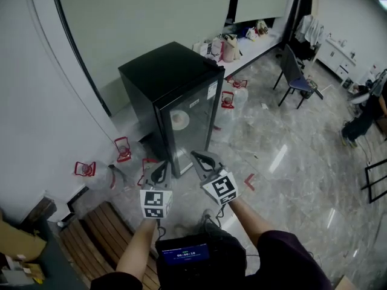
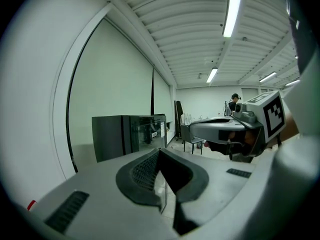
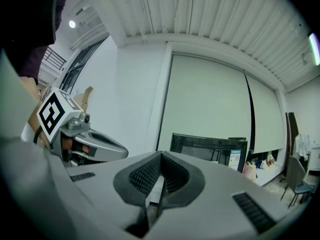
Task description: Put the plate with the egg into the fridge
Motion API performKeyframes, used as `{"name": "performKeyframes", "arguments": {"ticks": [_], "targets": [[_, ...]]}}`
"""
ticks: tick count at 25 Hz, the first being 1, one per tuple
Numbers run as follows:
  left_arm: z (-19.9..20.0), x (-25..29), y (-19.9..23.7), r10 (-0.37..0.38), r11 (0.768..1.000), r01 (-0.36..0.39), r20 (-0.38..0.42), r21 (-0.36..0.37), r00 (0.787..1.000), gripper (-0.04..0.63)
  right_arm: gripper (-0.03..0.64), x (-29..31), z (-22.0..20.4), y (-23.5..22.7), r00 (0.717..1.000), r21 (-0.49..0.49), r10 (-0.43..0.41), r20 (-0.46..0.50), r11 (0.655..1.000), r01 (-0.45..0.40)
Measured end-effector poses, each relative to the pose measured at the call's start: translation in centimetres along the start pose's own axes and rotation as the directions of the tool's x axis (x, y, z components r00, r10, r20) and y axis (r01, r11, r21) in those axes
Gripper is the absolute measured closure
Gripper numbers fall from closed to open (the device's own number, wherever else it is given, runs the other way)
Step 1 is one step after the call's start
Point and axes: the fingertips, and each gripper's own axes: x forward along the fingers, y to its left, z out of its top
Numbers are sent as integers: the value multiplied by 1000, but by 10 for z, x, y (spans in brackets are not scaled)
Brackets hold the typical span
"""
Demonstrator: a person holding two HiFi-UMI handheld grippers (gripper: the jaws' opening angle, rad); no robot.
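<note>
A black mini fridge point(image 1: 172, 89) with a glass door stands on the marble floor by the wall, its door closed. Through the glass I see a pale round plate point(image 1: 179, 120) on a shelf; the egg cannot be made out. My left gripper point(image 1: 162, 165) and right gripper point(image 1: 198, 156) are held side by side in front of the door, a short way from it. Both are shut and empty. In the left gripper view the pads meet at the left gripper's point(image 2: 160, 151) tip, with the fridge point(image 2: 127, 134) ahead. In the right gripper view the right gripper point(image 3: 161, 155) is likewise shut before the fridge point(image 3: 210, 146).
Clear water jugs with red handles point(image 1: 123, 148) point(image 1: 84, 169) point(image 1: 228, 99) sit on the floor around the fridge. A wooden bench point(image 1: 97, 234) is at the lower left. A chair point(image 1: 296, 77) and a person point(image 1: 363, 116) are to the right, and a cluttered counter point(image 1: 233, 44) stands behind the fridge.
</note>
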Motion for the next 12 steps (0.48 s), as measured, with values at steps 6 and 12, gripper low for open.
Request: {"name": "performKeyframes", "arguments": {"ticks": [6, 12], "targets": [[-1, 16, 7, 2, 1000, -2, -3, -4, 1000, 586, 611, 12, -2, -2, 999, 30, 13, -52, 999, -11], [-3, 43, 23, 23, 1000, -23, -18, -12, 1000, 586, 611, 35, -12, -23, 999, -2, 35, -6, 999, -35]]}}
